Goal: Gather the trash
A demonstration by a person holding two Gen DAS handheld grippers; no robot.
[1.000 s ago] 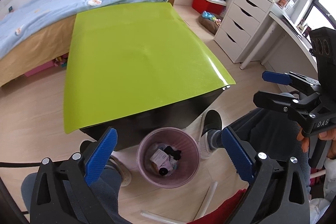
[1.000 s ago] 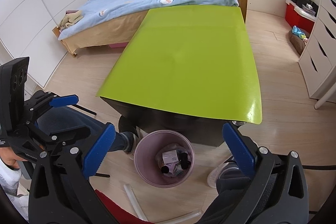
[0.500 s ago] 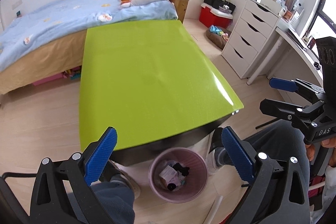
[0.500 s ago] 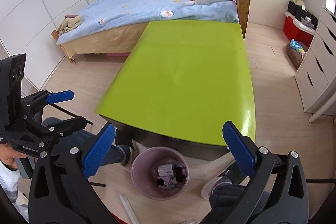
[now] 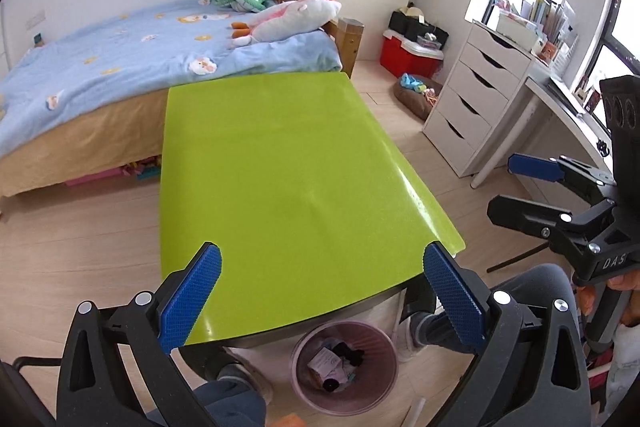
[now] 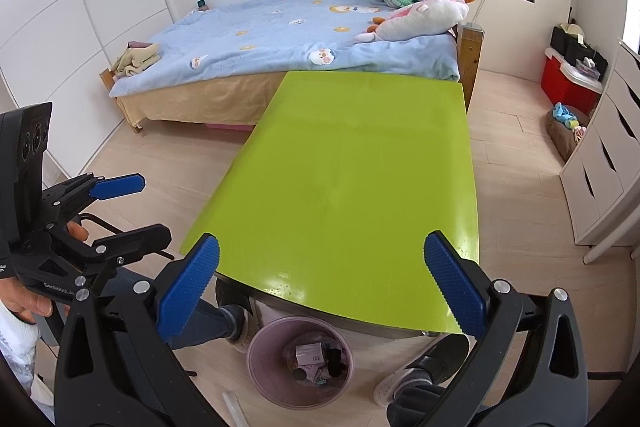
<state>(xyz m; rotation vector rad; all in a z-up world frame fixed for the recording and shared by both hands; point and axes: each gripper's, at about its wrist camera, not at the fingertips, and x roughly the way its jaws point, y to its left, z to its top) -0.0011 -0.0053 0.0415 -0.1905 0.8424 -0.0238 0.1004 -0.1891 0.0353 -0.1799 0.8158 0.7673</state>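
A pink waste bin [image 5: 362,397] stands on the floor under the near edge of the lime-green table [image 5: 272,171]. It holds several pieces of trash [image 5: 332,367]. The bin shows in the right wrist view too [image 6: 260,367], with the trash [image 6: 310,355] inside. My left gripper [image 5: 320,291] is open and empty, above the table's near edge. My right gripper [image 6: 320,287] is open and empty at the same edge. Each gripper shows in the other's view: right [image 5: 520,183], left [image 6: 128,207].
A bed [image 5: 120,67] with plush toys lies behind the table. A white drawer unit [image 5: 472,99] and desk stand on the right, with a red box [image 5: 404,55] beyond. The person's legs and shoes [image 6: 404,383] flank the bin. The green tabletop is bare.
Both grippers have risen and tilted up from over the bin to above the table's near edge. The bin has slid to the bottom of both views. Both stayed open.
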